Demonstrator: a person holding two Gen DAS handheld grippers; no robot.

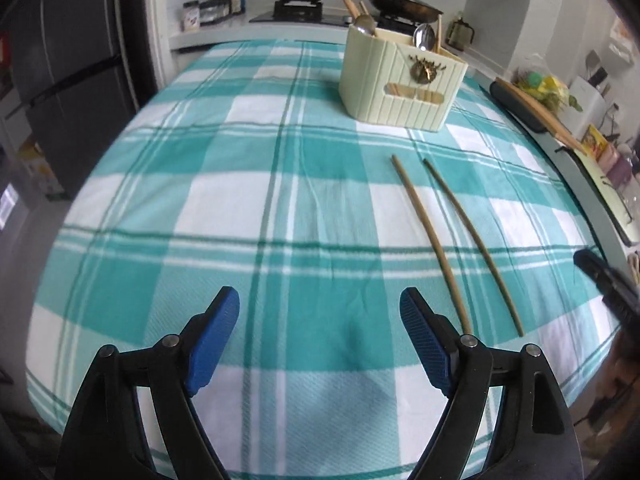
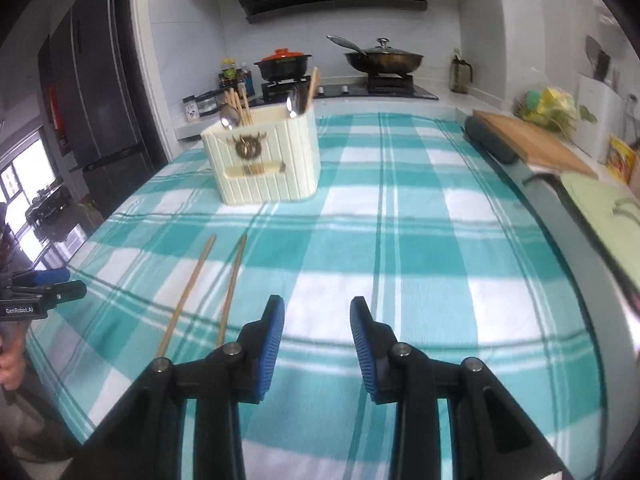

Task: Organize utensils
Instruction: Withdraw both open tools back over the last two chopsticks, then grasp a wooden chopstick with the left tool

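Two loose wooden chopsticks lie side by side on the teal checked tablecloth, also in the right wrist view. A cream utensil holder stands at the far side with spoons and chopsticks in it, also in the right wrist view. My left gripper is open and empty above the cloth, left of the chopsticks. My right gripper is open and empty, right of the chopsticks; it shows at the left view's right edge.
A stove with a black pot and a lidded wok stands behind the table. A wooden cutting board lies along the right counter. A dark fridge stands at the left. The left gripper shows in the right wrist view.
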